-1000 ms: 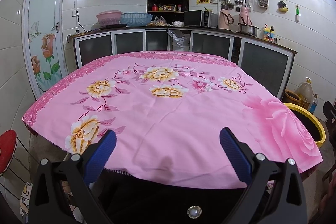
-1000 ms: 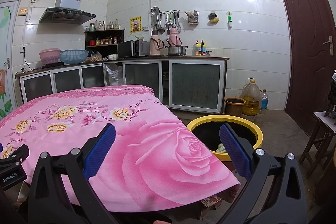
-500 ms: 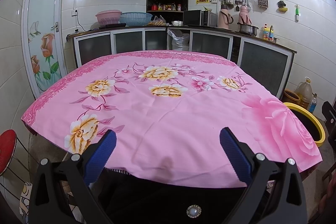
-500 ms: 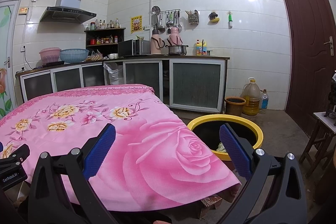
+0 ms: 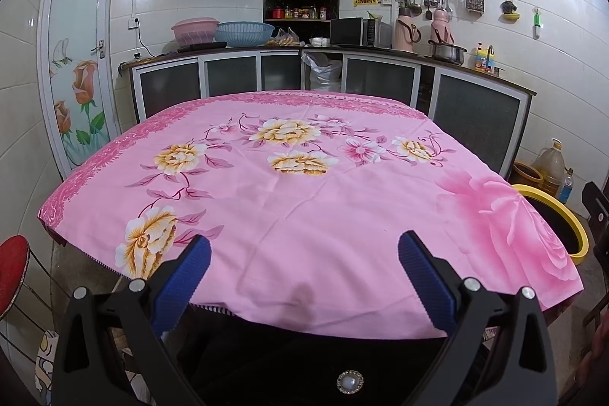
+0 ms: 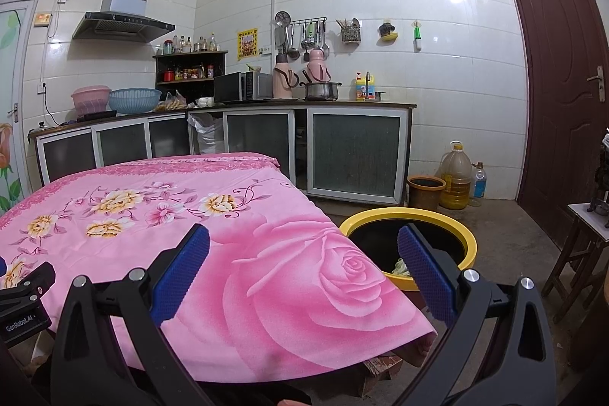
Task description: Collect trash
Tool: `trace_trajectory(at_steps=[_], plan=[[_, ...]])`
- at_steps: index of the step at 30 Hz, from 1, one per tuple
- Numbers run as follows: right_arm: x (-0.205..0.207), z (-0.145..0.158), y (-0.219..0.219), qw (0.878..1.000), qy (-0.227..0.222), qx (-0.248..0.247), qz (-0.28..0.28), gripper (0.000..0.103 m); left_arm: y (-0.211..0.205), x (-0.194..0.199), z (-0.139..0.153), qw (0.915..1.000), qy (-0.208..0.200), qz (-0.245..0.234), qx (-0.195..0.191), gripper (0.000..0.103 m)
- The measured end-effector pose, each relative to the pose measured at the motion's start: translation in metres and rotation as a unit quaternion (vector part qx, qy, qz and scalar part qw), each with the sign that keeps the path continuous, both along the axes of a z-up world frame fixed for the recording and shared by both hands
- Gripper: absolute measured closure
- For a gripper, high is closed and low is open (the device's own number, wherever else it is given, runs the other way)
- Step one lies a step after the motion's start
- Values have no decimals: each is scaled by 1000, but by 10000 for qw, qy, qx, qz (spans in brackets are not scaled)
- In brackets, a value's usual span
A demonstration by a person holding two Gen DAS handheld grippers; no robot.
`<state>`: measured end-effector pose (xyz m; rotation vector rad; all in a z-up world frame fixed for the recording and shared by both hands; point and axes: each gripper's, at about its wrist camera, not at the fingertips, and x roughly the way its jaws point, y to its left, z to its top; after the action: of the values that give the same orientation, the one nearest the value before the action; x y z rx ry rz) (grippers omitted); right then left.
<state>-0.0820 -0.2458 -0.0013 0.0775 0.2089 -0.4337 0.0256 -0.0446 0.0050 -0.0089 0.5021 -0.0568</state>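
A table under a pink flowered cloth (image 5: 304, 200) fills the left wrist view, with no loose trash visible on it. My left gripper (image 5: 304, 273) is open and empty at the table's near edge. My right gripper (image 6: 303, 271) is open and empty above the table's right corner (image 6: 304, 292). A yellow-rimmed black bin (image 6: 437, 219) stands on the floor to the right of the table, with some pale scraps (image 6: 401, 267) inside. The bin's rim (image 5: 563, 212) also shows in the left wrist view.
Kitchen counters with cabinets (image 5: 380, 82) run along the back walls. A brown pot (image 6: 426, 191) and oil bottles (image 6: 455, 179) stand on the floor behind the bin. A small wooden table (image 6: 586, 234) and a brown door (image 6: 563, 82) are at right. A red stool (image 5: 11, 273) is at left.
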Motion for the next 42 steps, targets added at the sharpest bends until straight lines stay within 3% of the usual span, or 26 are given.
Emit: trace_trajectory(at_steps=[42], plan=[[-1,-1,2,10000,29,-13,29,8,5,9,-4,9998,51,-211,16,8]])
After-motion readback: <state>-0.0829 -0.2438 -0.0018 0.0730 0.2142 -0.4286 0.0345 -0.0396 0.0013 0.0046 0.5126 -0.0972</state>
